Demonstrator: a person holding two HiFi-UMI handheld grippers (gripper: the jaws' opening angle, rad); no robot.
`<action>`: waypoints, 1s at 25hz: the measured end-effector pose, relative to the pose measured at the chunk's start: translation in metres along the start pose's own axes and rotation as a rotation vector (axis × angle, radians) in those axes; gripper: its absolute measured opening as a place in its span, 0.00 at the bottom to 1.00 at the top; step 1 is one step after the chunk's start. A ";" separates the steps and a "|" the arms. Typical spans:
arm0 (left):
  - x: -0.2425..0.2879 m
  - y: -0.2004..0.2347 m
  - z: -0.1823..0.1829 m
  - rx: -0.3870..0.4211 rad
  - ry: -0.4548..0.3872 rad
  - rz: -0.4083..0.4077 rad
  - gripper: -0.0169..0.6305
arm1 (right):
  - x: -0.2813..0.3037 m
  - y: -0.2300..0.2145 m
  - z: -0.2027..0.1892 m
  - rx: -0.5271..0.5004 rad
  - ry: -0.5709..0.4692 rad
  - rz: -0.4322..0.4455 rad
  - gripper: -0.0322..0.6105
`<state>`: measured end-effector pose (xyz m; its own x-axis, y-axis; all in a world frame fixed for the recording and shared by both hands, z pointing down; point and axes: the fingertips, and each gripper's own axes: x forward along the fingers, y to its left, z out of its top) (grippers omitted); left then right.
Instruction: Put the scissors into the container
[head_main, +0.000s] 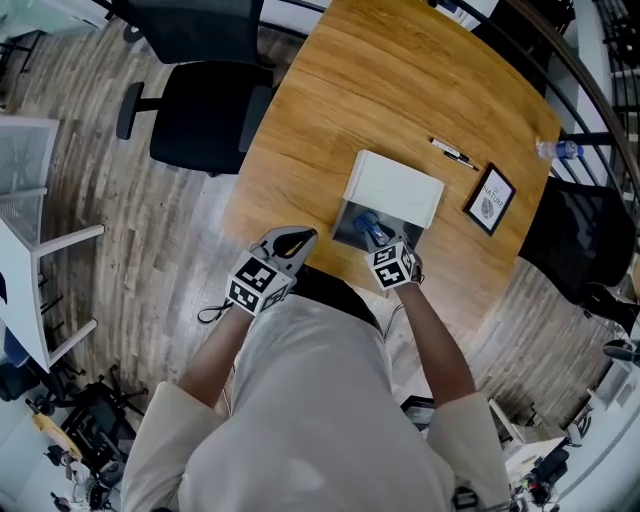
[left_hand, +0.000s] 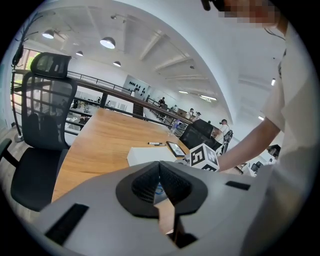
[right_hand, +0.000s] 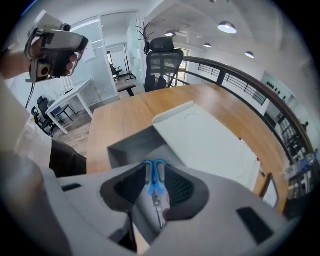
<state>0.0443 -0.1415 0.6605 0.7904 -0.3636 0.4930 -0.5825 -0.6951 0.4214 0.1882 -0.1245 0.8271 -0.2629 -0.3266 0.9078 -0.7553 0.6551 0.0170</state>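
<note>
The blue-handled scissors (head_main: 368, 228) lie inside the grey container (head_main: 347, 232), whose white lid (head_main: 393, 188) rests over its far half. My right gripper (head_main: 385, 243) hovers at the container's near edge. In the right gripper view the scissors (right_hand: 154, 176) lie flat between the jaws of the right gripper (right_hand: 154, 172), handles pointing away, with a gap on each side, so the gripper is open. My left gripper (head_main: 298, 238) is held over the table's near edge, left of the container. Its pads meet at the tips (left_hand: 160, 167) with nothing between them.
On the wooden table (head_main: 330, 90), a pen (head_main: 452, 153) and a small framed card (head_main: 490, 199) lie beyond the container. A bottle (head_main: 556, 150) stands at the far right edge. Black office chairs stand at the left (head_main: 205, 110) and right (head_main: 580, 235).
</note>
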 end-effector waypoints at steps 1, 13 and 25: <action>0.000 -0.004 0.002 0.011 -0.005 -0.001 0.02 | -0.005 -0.002 0.002 0.006 -0.017 -0.008 0.23; -0.015 -0.051 0.020 0.102 -0.045 -0.012 0.02 | -0.092 -0.017 0.012 0.181 -0.222 -0.079 0.19; -0.026 -0.062 0.058 0.200 -0.067 -0.113 0.02 | -0.176 -0.036 0.015 0.356 -0.344 -0.232 0.13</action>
<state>0.0711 -0.1252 0.5775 0.8631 -0.3121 0.3971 -0.4458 -0.8402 0.3087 0.2526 -0.1005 0.6605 -0.2011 -0.6783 0.7067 -0.9578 0.2874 0.0034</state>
